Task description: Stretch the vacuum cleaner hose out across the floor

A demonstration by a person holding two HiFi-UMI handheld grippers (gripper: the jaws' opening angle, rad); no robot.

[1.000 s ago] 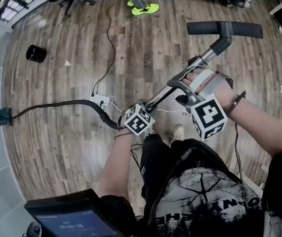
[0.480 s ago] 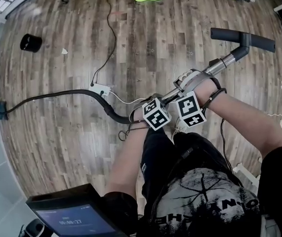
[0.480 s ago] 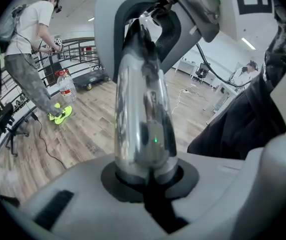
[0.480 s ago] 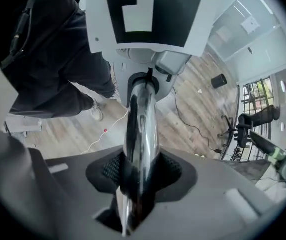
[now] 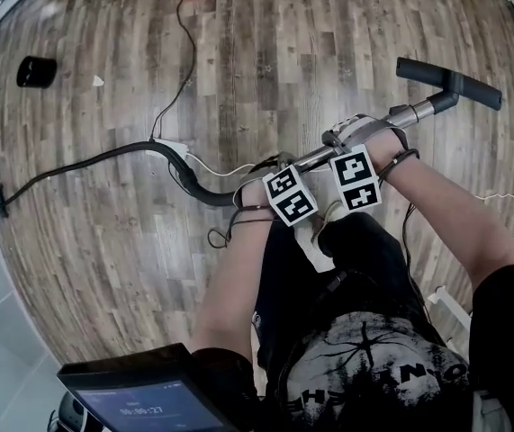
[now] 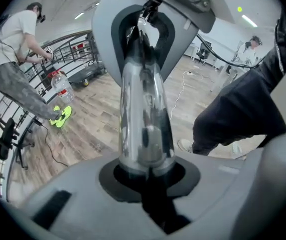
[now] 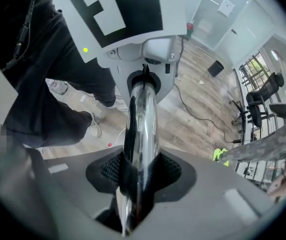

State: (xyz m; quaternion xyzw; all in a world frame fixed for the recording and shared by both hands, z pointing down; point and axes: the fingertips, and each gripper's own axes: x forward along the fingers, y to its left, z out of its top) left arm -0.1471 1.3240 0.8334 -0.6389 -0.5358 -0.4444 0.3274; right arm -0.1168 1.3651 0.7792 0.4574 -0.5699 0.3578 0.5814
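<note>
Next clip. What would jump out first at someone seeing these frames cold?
A chrome wand crosses mid-frame with both grippers clamped on it side by side: the left gripper, whose jaws have just been opening slightly, and the right gripper, whose jaws have just been closing. A black hose snakes left from them over the wood floor; the black floor nozzle sits upper right.

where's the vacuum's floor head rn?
Head view, upper right: the black floor head sits at the far end of the chrome tube, opposite the black hose, which trails off to the left.
</note>
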